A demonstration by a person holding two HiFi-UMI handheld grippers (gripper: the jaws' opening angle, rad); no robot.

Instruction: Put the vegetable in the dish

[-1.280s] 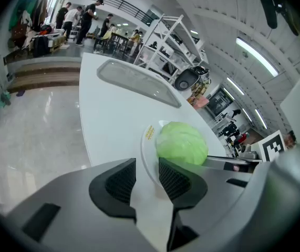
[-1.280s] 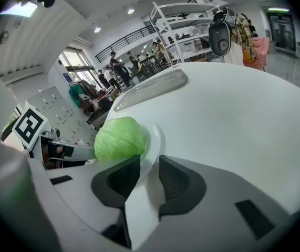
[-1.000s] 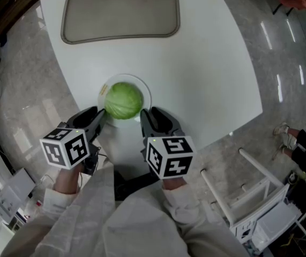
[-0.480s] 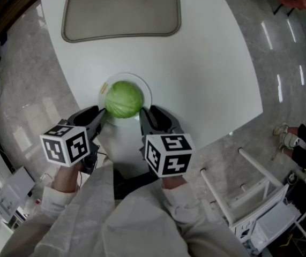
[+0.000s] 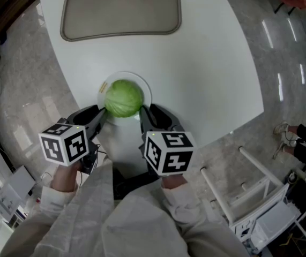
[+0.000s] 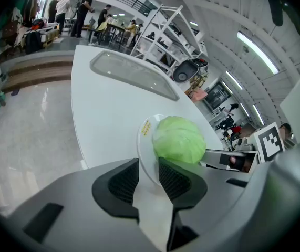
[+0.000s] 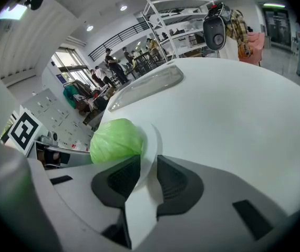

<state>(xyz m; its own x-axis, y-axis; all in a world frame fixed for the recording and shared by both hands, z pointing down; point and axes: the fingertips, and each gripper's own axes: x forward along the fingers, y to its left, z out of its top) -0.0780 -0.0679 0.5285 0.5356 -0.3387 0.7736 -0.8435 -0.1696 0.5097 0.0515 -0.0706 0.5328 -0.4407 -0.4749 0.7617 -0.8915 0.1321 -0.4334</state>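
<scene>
At desk's (image 5: 195,63) near edge, L to R: left gripper (image 5: 100,118) comes in from the near-left, marker cube (image 5: 64,144) on top. Its own view shows the jaws narrow, pinched on the dish's (image 6: 143,140) left rim, which stands edge-on between the ribbed pads. Centre: white dish, round, w/ cabbage (image 5: 123,99) sitting in it, so the veg is already in the dish and that part of the task looks done. Cabbage fills most of the bowl, roughly a ball, so no long axis to speak of. It lies just ahead of both grippers and between them, slightly inboard of each, touching neither pad as far as I can tell. Right gripper (image 5: 144,116) mirrors the left: near-right approach, jaws narrow, clamped on the dish's right rim. In its own view the rim runs up between the pads w/ the cabbage just left of it. Both grippers are about equally near the veg. Can't tell if the dish rests on the desk or is raised a touch. Tray (image 5: 120,9) is at the far side of the desk, well apart and empty. Judgement: two rim grips on opposite sides mean the load hangs between them. Whatever comes next (set down, let go or carry) turns on keeping both sides level, or the cabbage could roll toward the low side.
</scene>
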